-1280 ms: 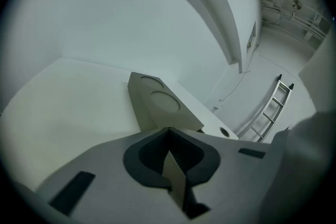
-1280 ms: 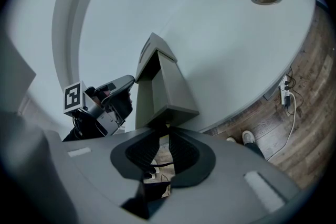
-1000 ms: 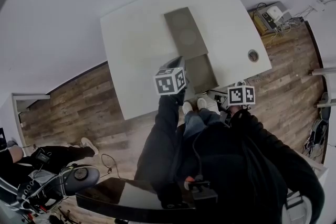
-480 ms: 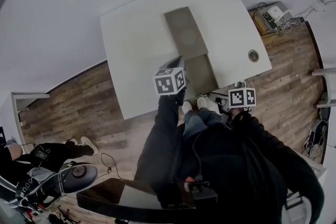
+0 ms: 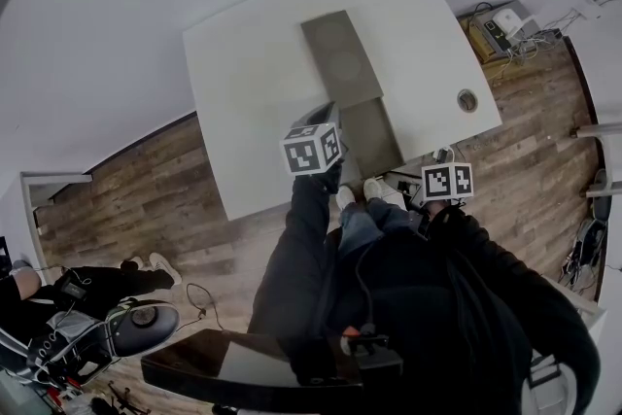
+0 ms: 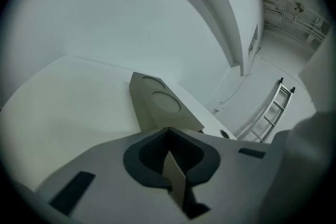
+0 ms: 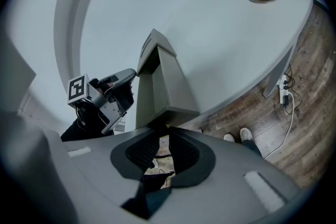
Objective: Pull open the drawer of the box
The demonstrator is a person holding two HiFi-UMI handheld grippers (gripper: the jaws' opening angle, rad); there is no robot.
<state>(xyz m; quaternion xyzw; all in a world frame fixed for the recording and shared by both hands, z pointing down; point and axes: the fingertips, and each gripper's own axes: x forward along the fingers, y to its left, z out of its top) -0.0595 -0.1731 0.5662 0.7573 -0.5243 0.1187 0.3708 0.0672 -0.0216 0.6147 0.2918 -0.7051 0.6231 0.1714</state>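
Note:
A grey-beige box (image 5: 335, 58) with two round marks on its top lies on the white table (image 5: 243, 83). Its drawer (image 5: 374, 136) stands pulled out toward the table's near edge. My left gripper (image 5: 328, 117) is at the drawer's left side, shut on a thin beige panel (image 6: 176, 181) that looks like the drawer's side wall, with the box (image 6: 163, 102) just beyond. My right gripper (image 7: 164, 134) is at the drawer's front end (image 7: 170, 110) with its tips closed on the front's lower lip; floor shows between the pads. Its marker cube (image 5: 447, 180) hangs off the table edge.
A round cable hole (image 5: 467, 100) sits in the table's right corner. The person's shoes (image 5: 360, 194) stand on the wooden floor under the near edge. Boxes and cables (image 5: 496, 29) lie on the floor at the right. Another person sits at the lower left (image 5: 58, 296).

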